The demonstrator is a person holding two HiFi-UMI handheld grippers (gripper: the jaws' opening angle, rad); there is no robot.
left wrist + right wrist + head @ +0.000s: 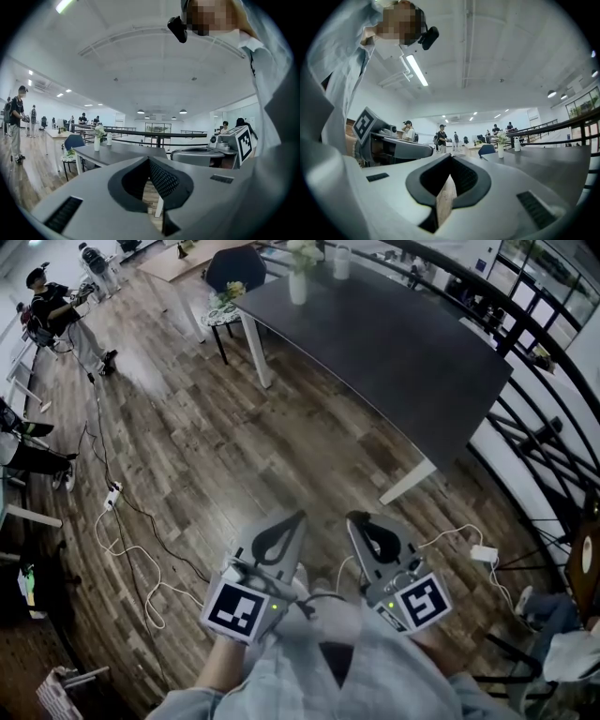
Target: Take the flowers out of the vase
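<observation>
Left gripper [296, 519] and right gripper [354, 519], both closed and empty, side by side above the floor [234, 446]; vase [298, 287] holding flowers [305, 251] stands near the table's [394, 343] far edge.

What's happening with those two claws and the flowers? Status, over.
Both shut and empty, held low: left gripper, right gripper. Untouched: flowers in white vase at far end of table. Underfoot: loose cable on floor by table leg.
</observation>
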